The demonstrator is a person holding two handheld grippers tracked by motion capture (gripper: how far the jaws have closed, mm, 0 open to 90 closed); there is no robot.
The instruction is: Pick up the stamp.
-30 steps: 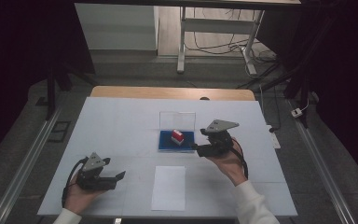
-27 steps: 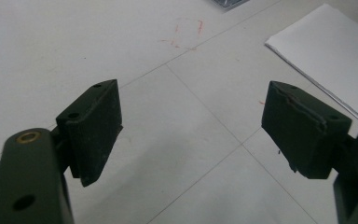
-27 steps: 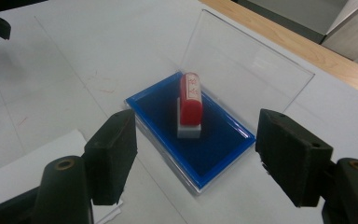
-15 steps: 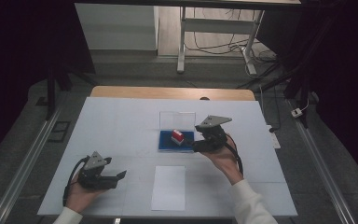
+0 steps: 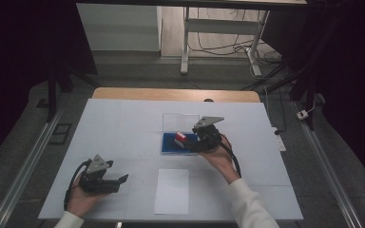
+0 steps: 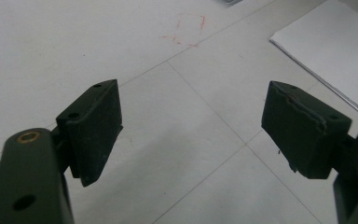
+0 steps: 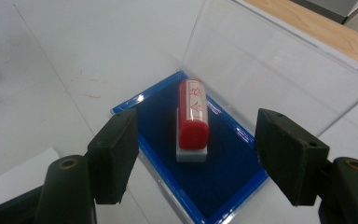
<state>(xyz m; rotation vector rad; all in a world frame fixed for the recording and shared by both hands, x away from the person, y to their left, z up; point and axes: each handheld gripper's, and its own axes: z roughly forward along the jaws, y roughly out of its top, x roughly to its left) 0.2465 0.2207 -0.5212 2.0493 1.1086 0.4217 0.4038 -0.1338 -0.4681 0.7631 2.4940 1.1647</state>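
A red stamp (image 5: 180,137) with a white base lies on the blue pad (image 5: 169,148) of an open clear case near the table's middle. In the right gripper view the stamp (image 7: 193,119) rests lengthwise on the blue pad (image 7: 233,170), a little ahead of the jaws. My right gripper (image 5: 191,143) hovers low at the pad's right side, open, nothing pressed between its pads; in its own view the right gripper (image 7: 199,140) frames the stamp. My left gripper (image 5: 121,180) rests open at the front left; the left gripper (image 6: 191,116) looks onto bare table.
The case's clear lid (image 5: 180,120) stands upright behind the pad. A white sheet of paper (image 5: 172,190) lies at the table's front centre and also shows in the left gripper view (image 6: 335,51). Faint red marks (image 6: 186,30) are on the white table (image 5: 123,128).
My right gripper has moved left and down, closer to the stamp on the pad. The left gripper has stayed put.
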